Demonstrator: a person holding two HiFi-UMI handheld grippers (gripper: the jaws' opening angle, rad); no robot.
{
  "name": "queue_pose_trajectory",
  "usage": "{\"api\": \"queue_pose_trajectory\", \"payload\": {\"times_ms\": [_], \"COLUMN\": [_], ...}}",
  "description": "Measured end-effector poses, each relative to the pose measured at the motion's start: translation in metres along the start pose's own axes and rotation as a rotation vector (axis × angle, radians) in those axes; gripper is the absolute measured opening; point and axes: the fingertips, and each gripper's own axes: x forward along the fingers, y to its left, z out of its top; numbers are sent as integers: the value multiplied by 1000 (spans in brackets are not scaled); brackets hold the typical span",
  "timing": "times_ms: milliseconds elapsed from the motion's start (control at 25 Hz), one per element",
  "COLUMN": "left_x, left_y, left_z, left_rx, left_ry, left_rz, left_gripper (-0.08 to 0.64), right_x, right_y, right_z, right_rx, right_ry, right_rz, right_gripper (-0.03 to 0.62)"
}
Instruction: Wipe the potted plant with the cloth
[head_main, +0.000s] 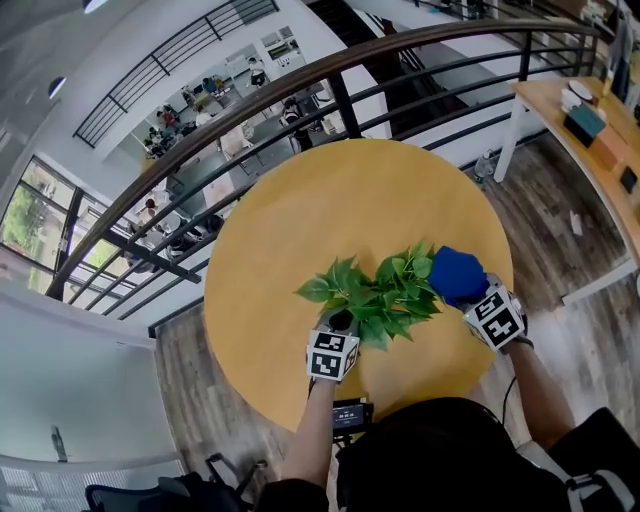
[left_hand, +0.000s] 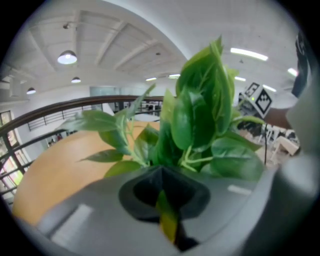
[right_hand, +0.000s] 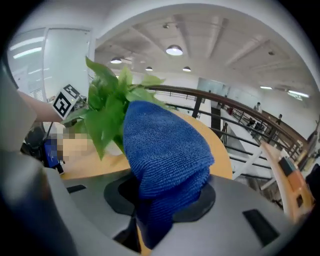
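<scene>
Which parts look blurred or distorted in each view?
Head view: strong fisheye bends the railing into an arc. Left gripper view: the leaf between the jaws is out of focus, the plant behind sharper. Right gripper view: the cloth is sharp.

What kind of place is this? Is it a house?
Probably not: it looks like an office building's upper floor. A railing overlooks people at tables below, and ceiling lamps run along a wide hall.

Cannot see the pot of the potted plant (head_main: 362, 296) under its leaves (head_main: 405, 280) from the head view, nor the jaw tips of the right gripper (right_hand: 159, 206) beneath the bunched cloth (right_hand: 165, 150), nor make out sharply the blurred leaf (left_hand: 167, 219) pinched in the left gripper (left_hand: 164, 207).
</scene>
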Motion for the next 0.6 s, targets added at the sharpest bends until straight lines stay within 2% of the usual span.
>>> {"api": "queue_pose_trajectory", "payload": {"times_ms": [160,280,400,480,600], "left_x": [2,1,0,1,1], "left_y": [0,0,-1,-1,0], "left_z": [-3,-2,-1,0,1], "left_rx": [1,2,2,4,2], "left_ry": [-3,0,2,-1,-3], "left_rz": [1,1,0,2,9], "left_gripper": [0,0,0,0,0], "right_x": [2,-18,-51,-67,-65], "right_y": [-19,-35,-33,-14,25], "right_z": [-26,7,65,100,116], "right_rx": [43,38,-55,-143,-255], "right_ry": [61,-50,-208,-292,-304], "right_rz": [-62,-122,-152,-123,-40], "right_gripper": [135,135,135,135,135]}}
